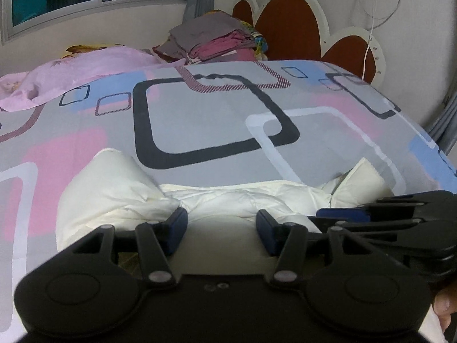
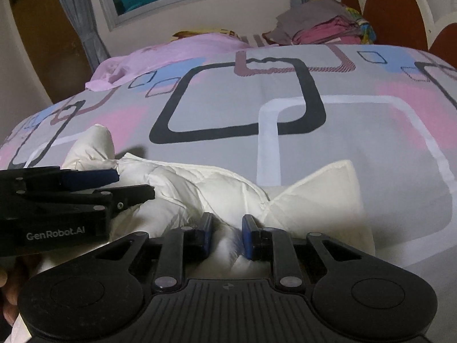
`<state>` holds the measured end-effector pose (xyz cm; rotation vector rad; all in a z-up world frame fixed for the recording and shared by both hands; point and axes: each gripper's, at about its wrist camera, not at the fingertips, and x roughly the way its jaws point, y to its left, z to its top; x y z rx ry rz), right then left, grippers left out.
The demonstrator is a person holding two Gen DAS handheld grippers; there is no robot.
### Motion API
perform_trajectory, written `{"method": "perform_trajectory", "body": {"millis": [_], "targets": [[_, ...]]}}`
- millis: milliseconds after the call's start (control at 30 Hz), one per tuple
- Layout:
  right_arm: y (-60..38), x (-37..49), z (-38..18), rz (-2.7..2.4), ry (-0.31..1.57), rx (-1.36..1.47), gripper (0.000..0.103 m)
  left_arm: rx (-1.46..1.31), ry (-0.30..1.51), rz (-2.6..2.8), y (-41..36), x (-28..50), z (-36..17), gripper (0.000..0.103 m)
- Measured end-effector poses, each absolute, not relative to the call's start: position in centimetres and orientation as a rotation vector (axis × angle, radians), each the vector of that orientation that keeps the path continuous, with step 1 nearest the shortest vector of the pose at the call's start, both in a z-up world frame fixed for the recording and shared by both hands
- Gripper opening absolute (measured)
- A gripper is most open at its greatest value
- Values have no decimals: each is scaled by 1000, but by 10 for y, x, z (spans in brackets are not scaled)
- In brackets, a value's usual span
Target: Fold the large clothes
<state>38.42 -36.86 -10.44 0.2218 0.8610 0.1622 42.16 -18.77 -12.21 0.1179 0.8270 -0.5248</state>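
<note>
A white padded garment point(image 1: 120, 197) lies bunched along the near edge of the bed; it also shows in the right wrist view point(image 2: 205, 188). My left gripper point(image 1: 221, 228) hovers over its middle with jaws wide apart and nothing between them. It shows from the side in the right wrist view point(image 2: 134, 184). My right gripper point(image 2: 227, 238) has its jaws partly closed around a fold of the white fabric. It enters the left wrist view from the right point(image 1: 340, 214).
The bed has a grey cover point(image 1: 217, 120) with pink, blue and black squares. A pink cloth point(image 1: 71, 71) lies at the far left. A stack of folded clothes point(image 1: 211, 40) sits by the brown headboard point(image 1: 288, 25). A window is behind.
</note>
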Motion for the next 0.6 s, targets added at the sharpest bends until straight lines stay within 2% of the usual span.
{"method": "perform_trajectory", "body": {"millis": [267,400,600], "targets": [[-379,381,-86,196,878,237,21,150,826,-517,-186,410,-104,55],[-392,340,-47,218,790,246,21,105,754,-523,-164,362,-64,71],[-391,265,-27,315,749,241,21,63,725,-509,-146,274,-48,66]]}}
